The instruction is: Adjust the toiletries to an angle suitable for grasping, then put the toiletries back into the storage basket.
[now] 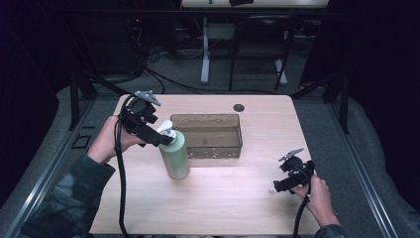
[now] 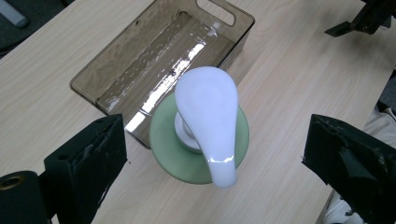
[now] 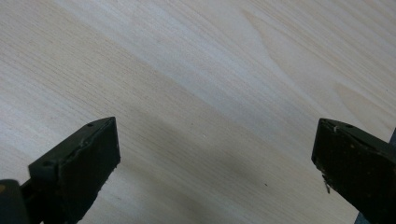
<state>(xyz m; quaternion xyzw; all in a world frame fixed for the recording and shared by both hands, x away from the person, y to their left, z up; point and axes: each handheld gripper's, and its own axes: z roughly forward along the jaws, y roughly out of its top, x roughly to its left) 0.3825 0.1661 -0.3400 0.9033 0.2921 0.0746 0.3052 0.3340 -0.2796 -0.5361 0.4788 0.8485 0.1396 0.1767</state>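
Green soap bottle (image 1: 175,154) (white pump (image 2: 207,116) on top) is stood upright just beside the smoky bin (image 1: 233,130), straddled untouched by the wide-spread left gripper (image 2: 215,163); well apart, the right gripper (image 1: 283,184) is held agape over the table (image 3: 196,70)

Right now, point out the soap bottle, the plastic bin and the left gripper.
soap bottle (image 1: 175,157): high view, on its green body.
plastic bin (image 2: 91,74): left gripper view, on its near long wall.
left gripper (image 1: 159,138): high view, between its fingertips at the bottle's white pump.
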